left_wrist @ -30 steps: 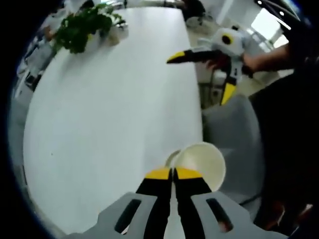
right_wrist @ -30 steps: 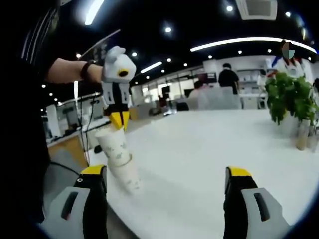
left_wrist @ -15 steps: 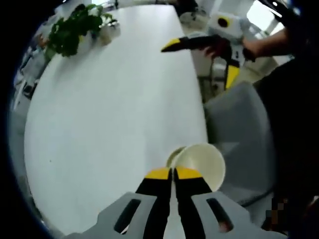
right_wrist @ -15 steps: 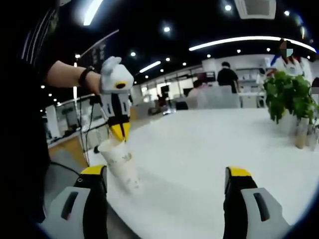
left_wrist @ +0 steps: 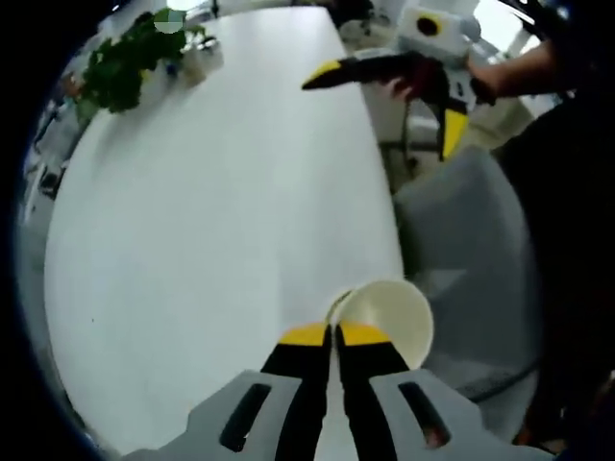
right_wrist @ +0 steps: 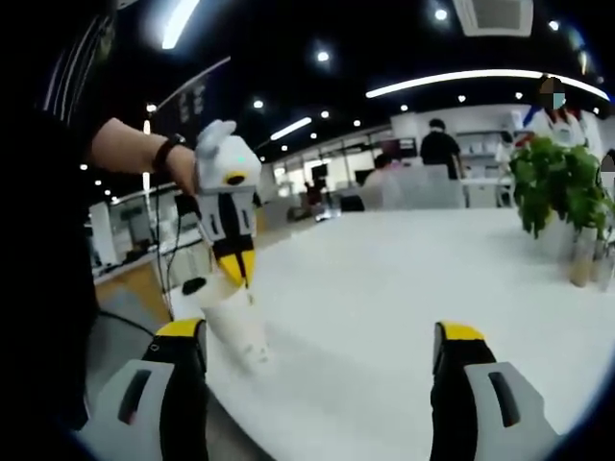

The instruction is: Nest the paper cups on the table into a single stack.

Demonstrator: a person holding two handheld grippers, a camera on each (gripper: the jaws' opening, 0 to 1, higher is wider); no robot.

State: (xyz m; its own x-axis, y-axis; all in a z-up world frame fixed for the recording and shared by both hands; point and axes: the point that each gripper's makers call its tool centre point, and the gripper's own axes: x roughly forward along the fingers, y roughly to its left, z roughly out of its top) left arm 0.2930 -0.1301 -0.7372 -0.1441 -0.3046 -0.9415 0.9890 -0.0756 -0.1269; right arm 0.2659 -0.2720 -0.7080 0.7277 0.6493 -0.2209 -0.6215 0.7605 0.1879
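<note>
White paper cups (left_wrist: 384, 322) are sitting stacked at the edge of the white surface (left_wrist: 211, 211), and the left tongs (left_wrist: 332, 335) are pinching the top cup's rim with the jaws squeezed together. The right tongs (right_wrist: 322, 336) are hanging wide open over the surface, holding nothing. A green plant (right_wrist: 562, 192) is standing at the far side.

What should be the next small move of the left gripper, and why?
Probably open the left gripper and lift away: its jaws are shut on the rim of the top paper cup, which seems already nested in the stack on the table.
</note>
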